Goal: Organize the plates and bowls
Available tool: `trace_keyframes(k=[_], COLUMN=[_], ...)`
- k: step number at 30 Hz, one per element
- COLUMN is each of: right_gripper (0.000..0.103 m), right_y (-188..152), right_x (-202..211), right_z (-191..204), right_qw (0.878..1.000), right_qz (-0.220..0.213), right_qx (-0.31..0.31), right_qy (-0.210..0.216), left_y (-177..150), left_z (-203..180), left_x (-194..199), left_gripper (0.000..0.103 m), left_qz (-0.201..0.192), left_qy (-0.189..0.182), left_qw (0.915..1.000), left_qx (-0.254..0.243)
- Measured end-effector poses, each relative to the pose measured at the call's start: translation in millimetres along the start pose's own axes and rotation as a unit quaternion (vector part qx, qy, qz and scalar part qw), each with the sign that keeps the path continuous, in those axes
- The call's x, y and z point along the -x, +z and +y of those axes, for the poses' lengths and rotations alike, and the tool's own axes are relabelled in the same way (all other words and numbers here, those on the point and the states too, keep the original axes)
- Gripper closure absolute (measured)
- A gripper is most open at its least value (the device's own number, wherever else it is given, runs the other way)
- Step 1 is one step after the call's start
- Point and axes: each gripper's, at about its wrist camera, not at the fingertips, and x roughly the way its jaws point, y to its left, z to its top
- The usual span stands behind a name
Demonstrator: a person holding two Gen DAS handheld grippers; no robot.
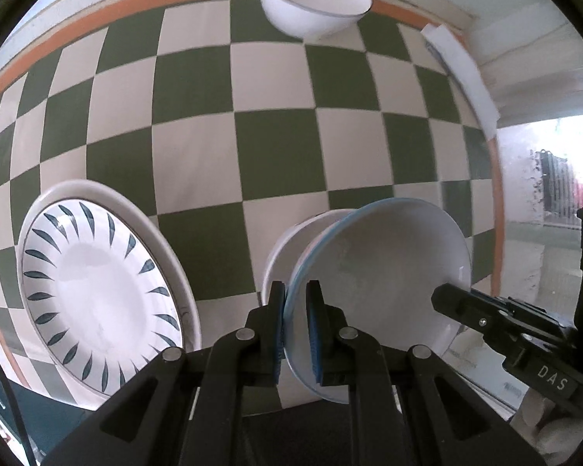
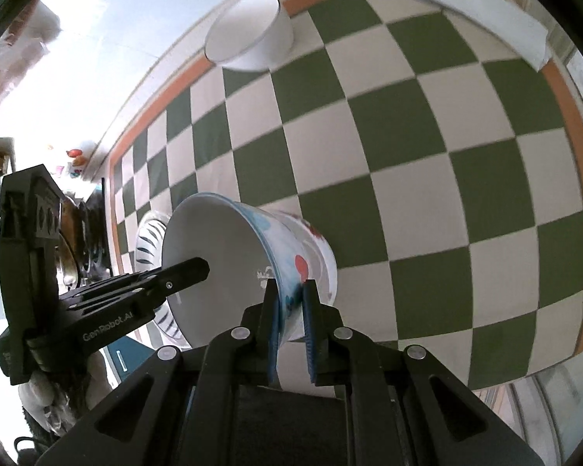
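while both grippers pinch opposite rims, painted bowl (image 2: 291,256) hangs between.

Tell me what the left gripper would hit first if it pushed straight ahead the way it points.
The left gripper, shut on the patterned bowl rim, points steeply down. Straight ahead lies the checkered cloth, probably first contact via the bowl itself; depth is unclear. The striped plates sit off to the side.
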Motion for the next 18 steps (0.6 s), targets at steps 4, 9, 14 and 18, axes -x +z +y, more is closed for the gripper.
trace_keyframes(k=[4, 9, 14, 18], right_gripper=[0.091, 0.091, 0.091, 0.088], right_y=[-2, 1, 4, 6], right_x=[-15, -26, -33, -37], right_z=[-4, -4, -7, -9], right_qw=[1.0, 0.999, 0.999, 0.999], right_qz=[0.013, 0.023, 0.04, 0.05], right_qx=[0.0, 0.01, 0.002, -0.002], right_qy=[-0.005, -0.024, -0.025, -0.017], left_y=[0, 0, 2, 3], left_z=[-1, -13, -21, -22], left_x=[-10, -18, -22, -23], left_gripper=[0.094, 0.094, 0.094, 0.094], left_qz=[0.005, -0.001, -0.007, -0.006], left_qy=[0.015, 0.046, 0.068, 0.073], left_qw=[0.9999, 0.9987, 0.997, 0.9968], left_qx=[-0.003, -0.021, -0.035, -0.032])
